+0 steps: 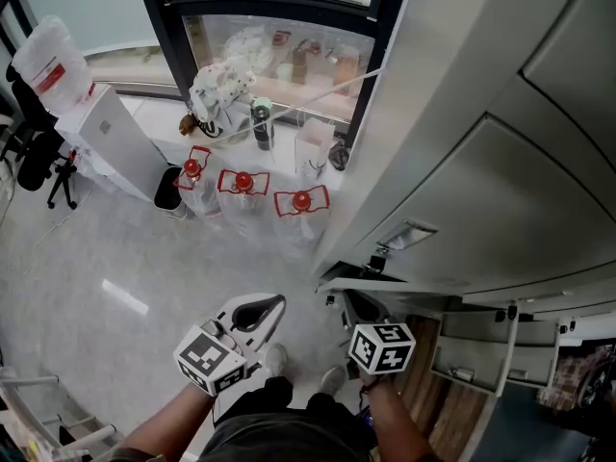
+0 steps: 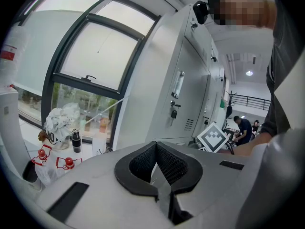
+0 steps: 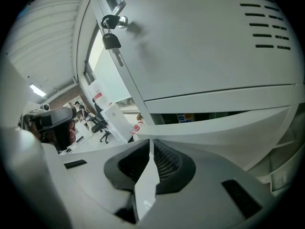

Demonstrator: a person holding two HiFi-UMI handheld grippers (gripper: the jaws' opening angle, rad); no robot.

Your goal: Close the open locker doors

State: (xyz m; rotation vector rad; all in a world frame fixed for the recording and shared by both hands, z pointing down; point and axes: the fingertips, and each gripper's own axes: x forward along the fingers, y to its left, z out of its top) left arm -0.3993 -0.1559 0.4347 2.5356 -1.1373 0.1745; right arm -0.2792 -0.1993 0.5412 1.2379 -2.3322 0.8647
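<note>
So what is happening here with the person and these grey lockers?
A person stands at a bank of grey metal lockers, holding a two-jaw gripper in each hand. The left gripper is shut and empty, aimed toward the window. The right gripper, also shut and empty, points at a grey locker door that stands ajar, below a closed door with a key in its lock. It does not seem to touch the door yet.

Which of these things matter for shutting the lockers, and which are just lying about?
For the job:
open locker door
left gripper, shut, empty
right gripper, shut, empty, next to that door

Just lying about:
red-capped water jugs
water dispenser
office chair
black flask by the window
</note>
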